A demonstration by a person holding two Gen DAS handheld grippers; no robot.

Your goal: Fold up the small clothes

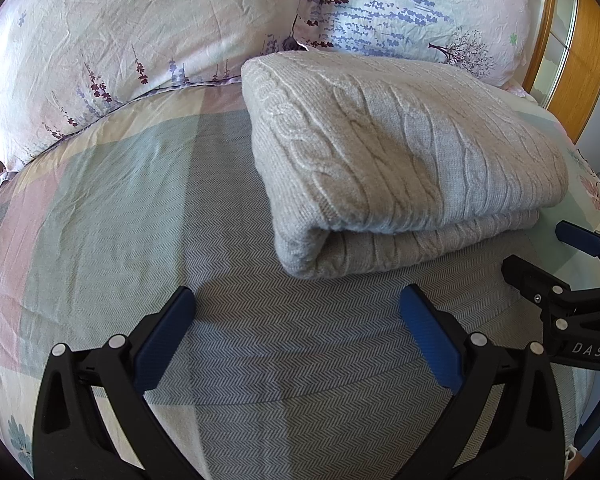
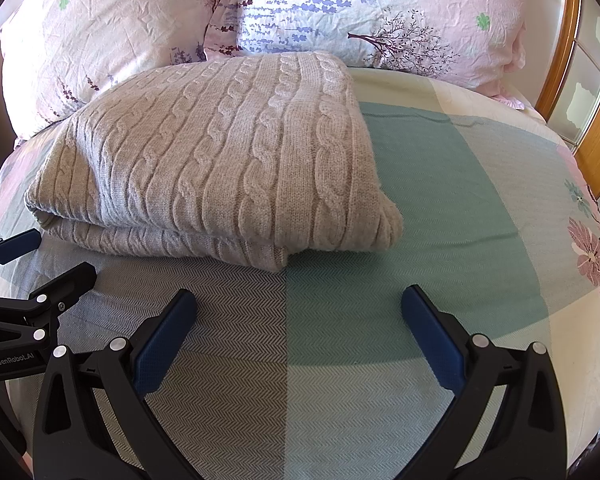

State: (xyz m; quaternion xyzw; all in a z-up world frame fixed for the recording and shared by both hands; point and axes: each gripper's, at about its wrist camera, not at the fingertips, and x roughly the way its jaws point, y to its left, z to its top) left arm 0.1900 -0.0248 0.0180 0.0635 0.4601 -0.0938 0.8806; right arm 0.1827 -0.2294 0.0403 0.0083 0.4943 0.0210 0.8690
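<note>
A grey-beige cable-knit sweater [image 1: 400, 152] lies folded into a thick rectangle on the bed; it also shows in the right wrist view [image 2: 220, 160]. My left gripper [image 1: 296, 304] is open and empty, just short of the sweater's near left fold. My right gripper [image 2: 298, 304] is open and empty, just short of the sweater's near right corner. The right gripper shows at the right edge of the left wrist view [image 1: 540, 252], open. The left gripper shows at the left edge of the right wrist view [image 2: 46, 256], open.
The bed cover [image 2: 440, 216] has grey, green, cream and pink patches. Two floral pillows [image 1: 120, 40] [image 2: 380, 12] lie behind the sweater. A wooden frame with glass panels [image 2: 592, 80] stands at the far right.
</note>
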